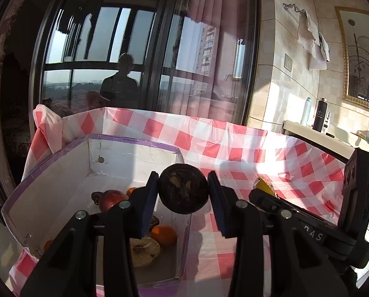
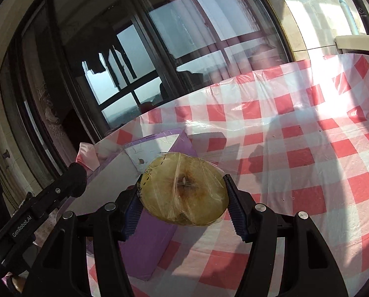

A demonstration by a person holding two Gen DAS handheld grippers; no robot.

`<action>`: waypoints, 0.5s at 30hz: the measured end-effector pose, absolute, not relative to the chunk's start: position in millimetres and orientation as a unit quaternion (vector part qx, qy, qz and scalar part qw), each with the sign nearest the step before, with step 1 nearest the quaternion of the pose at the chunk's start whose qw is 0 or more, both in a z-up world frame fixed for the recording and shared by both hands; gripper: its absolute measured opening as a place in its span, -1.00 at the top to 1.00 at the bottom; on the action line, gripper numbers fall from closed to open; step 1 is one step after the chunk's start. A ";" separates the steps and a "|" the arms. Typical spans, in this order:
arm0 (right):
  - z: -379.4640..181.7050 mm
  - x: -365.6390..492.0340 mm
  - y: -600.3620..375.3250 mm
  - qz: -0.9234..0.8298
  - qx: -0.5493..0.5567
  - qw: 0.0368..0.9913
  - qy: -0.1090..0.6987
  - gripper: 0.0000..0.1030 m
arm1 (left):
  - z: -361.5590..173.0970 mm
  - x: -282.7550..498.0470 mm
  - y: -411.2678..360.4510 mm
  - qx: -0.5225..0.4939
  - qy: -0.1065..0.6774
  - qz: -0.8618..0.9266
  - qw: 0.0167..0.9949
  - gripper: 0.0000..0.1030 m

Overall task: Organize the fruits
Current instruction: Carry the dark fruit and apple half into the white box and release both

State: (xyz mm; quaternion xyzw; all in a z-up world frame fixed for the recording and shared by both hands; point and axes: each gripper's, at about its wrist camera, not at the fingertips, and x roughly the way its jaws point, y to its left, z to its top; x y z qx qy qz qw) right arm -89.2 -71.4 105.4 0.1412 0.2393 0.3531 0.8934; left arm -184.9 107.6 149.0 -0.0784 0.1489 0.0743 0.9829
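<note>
In the left wrist view, my left gripper [image 1: 183,185] is shut on a dark, round, wrinkled fruit [image 1: 183,193], held just above the right wall of a white box with a purple rim [image 1: 132,139]. Inside the box lie a red-purple fruit [image 1: 111,199], an orange [image 1: 163,235], a film-wrapped pale fruit half [image 1: 144,251] and some dark pieces. In the right wrist view, my right gripper [image 2: 183,193] is shut on a halved apple wrapped in cling film [image 2: 184,198], held in the air to the right of the box's purple outer wall [image 2: 147,242].
A red and white checked plastic cloth [image 2: 296,148] covers the table. A dark glass sliding door [image 1: 110,61] stands behind it. Bottles [image 1: 319,116] stand on a counter at the far right. The right-hand tool's black body [image 1: 355,198] shows beside the left gripper.
</note>
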 end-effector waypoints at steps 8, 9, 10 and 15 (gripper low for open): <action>129.5 -104.9 26.3 0.403 0.015 0.883 0.241 -0.17 | 156.7 -180.0 196.9 -0.069 0.205 0.172 0.961 0.21; 128.7 -104.1 36.3 0.405 0.000 0.880 0.248 -0.17 | 154.9 -176.9 206.4 -0.072 0.212 0.178 0.958 0.21; 127.3 -103.3 46.3 0.405 -0.017 0.878 0.253 -0.17 | 151.9 -174.0 215.8 -0.075 0.222 0.185 0.954 0.21; 119.8 -94.1 90.6 0.398 -0.120 0.863 0.288 -0.17 | 134.7 -160.8 237.2 -0.077 0.273 0.189 0.940 0.21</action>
